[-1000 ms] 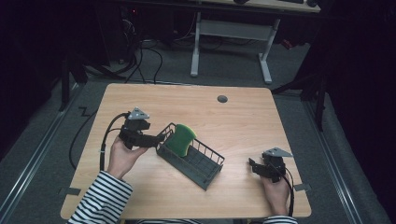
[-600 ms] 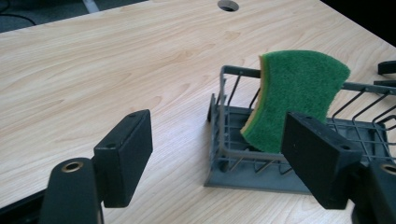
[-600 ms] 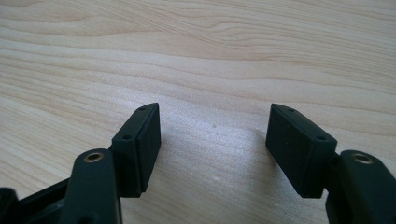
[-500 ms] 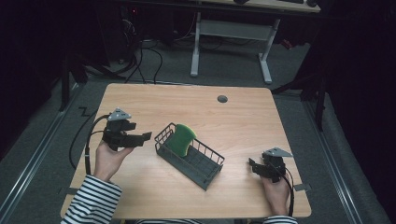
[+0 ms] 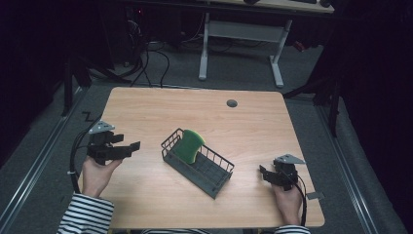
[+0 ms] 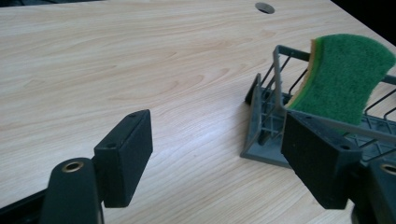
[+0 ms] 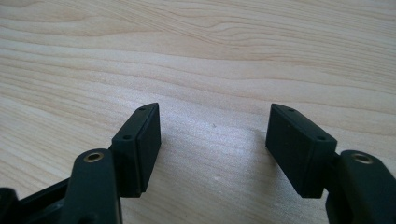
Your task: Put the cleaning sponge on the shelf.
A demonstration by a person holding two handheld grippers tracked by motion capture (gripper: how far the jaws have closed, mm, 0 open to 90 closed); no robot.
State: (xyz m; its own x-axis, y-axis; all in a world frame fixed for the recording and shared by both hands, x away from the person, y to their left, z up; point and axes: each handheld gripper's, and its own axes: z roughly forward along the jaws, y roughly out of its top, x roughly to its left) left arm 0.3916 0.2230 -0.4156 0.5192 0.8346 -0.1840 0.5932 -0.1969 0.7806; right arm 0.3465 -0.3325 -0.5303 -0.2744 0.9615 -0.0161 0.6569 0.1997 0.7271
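1. Fingers (image 6: pixel 126 156) of the left gripper (image 5: pixel 127 147) stand apart with nothing between them, held above the tabletop (image 5: pixel 146 112) well to the left of the wire rack (image 5: pixel 214 174).
2. A hand (image 5: pixel 95 175) in a striped sleeve (image 5: pixel 87 217) carries that gripper, whose tips point across toward the rack's near end.
3. Seen from the left gripper view, the rack's grey end wall lies just beyond the far finger, not touching it.
4. At the middle of the tabletop the rack sits at a slant, and the green sponge (image 5: pixel 189 145) stands on edge inside its left end, leaning on the wire rim.
5. Beyond the rack, near the far edge, there is a round cable hole (image 5: pixel 232 103).
6. To the right of the rack, well apart from it, the right gripper (image 5: pixel 265 173) rests low over the wood in the other hand (image 5: pixel 287 202).
7. Its fingers (image 7: pixel 140 147) are likewise spread wide, with bare wood between them.
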